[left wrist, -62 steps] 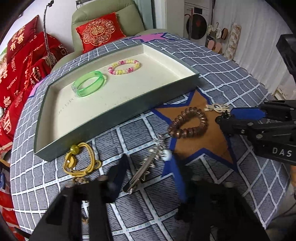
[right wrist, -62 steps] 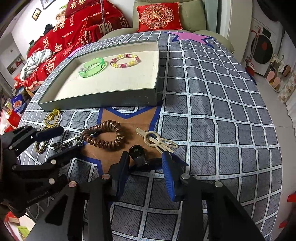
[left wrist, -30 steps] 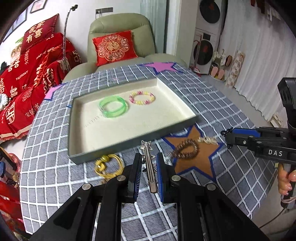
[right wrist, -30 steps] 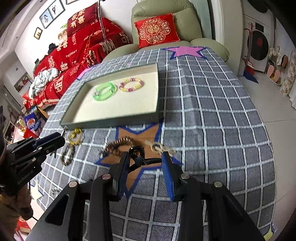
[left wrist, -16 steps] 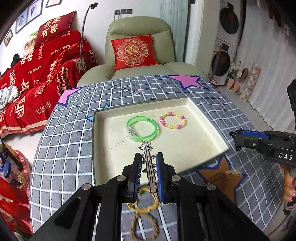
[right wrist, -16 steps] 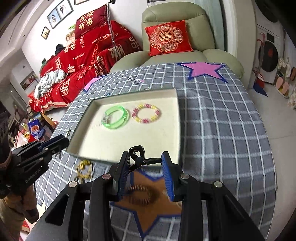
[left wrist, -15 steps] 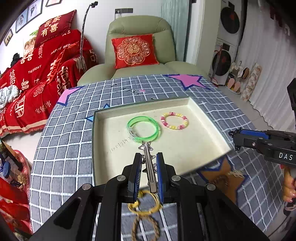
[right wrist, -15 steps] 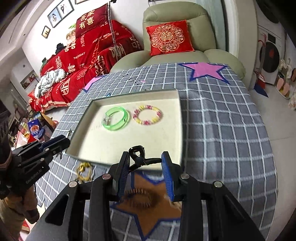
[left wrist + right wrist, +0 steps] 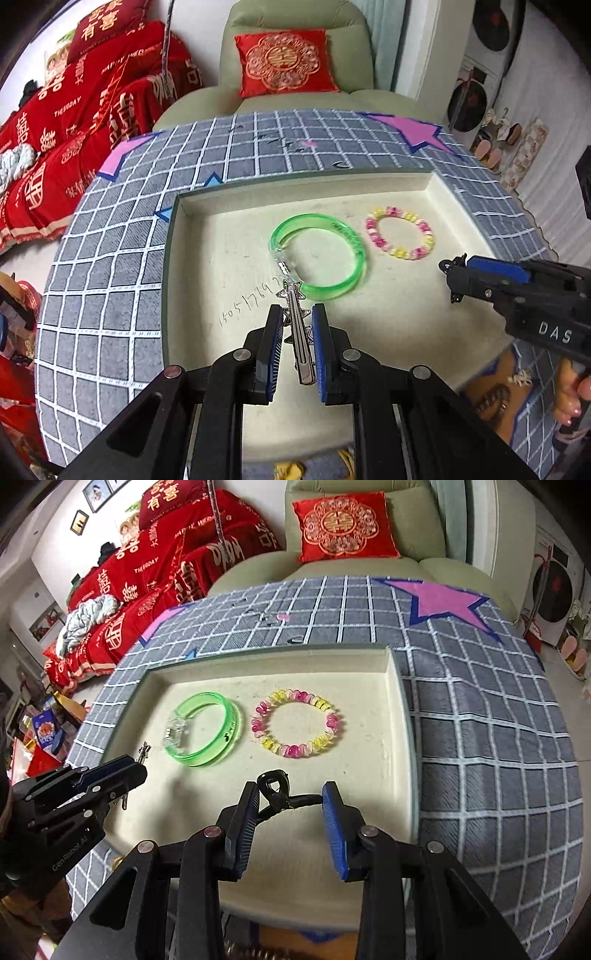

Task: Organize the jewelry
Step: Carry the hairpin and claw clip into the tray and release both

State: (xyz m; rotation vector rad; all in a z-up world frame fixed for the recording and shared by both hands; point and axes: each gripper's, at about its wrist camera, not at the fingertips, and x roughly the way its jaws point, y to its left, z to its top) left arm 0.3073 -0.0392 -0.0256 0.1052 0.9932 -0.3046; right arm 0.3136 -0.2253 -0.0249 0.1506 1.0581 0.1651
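Checked cloth covers the desk (image 9: 480, 709); its tray (image 9: 400, 686) lies directly below both tools. Left hand-held gripper (image 9: 297, 332) is clamped on the silver star hairpin (image 9: 295, 317), long axis pointing at the green bangle (image 9: 321, 254). Right hand-held gripper (image 9: 290, 808) pinches a black clip (image 9: 275, 788) short of the beaded bracelet (image 9: 295, 723).

**Checked cloth, one tray**

A table under a grey-blue cloth with white grid lines (image 9: 480, 738) — pink star patches sewn on — carries a shallow cream-lined rectangular tray (image 9: 400, 686). A brown coiled bracelet (image 9: 487, 397) lies on the cloth.
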